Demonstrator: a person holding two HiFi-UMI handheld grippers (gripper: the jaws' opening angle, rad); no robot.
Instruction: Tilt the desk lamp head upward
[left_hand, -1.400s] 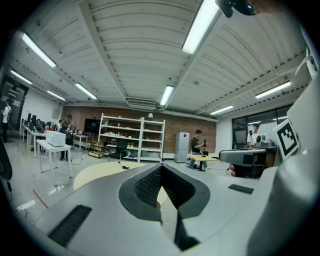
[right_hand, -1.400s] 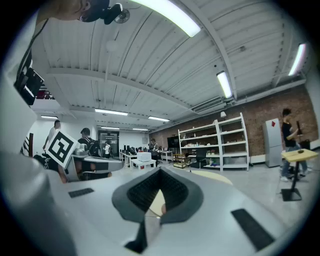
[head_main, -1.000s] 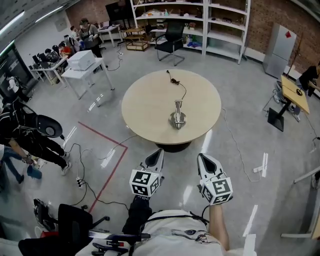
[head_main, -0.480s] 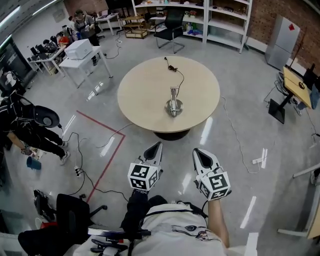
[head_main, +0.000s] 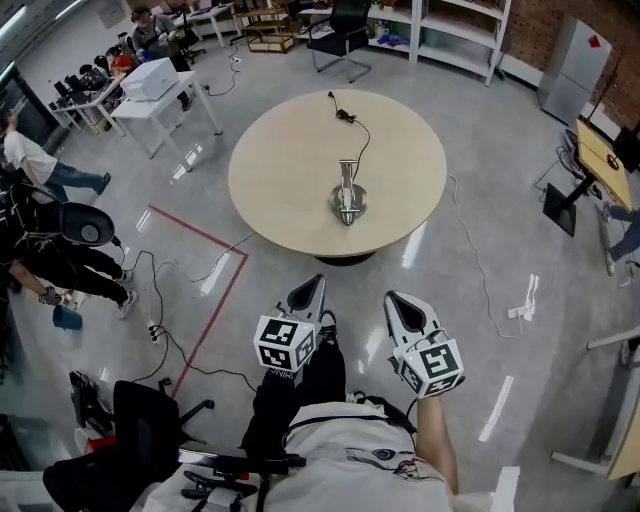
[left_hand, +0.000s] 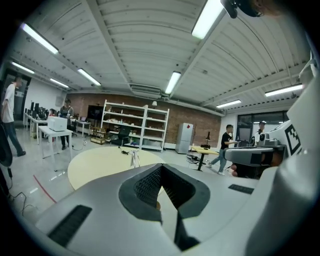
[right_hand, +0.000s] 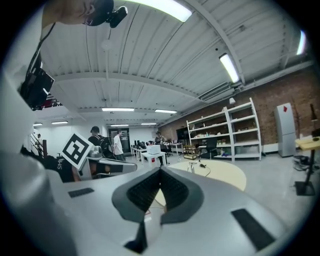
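A silver desk lamp stands near the middle of a round desk, its cord trailing toward the far edge. On the near side, well apart from the desk, a person holds the left hand-held gripper and the right hand-held gripper above the grey floor, each with jaws closed together on nothing
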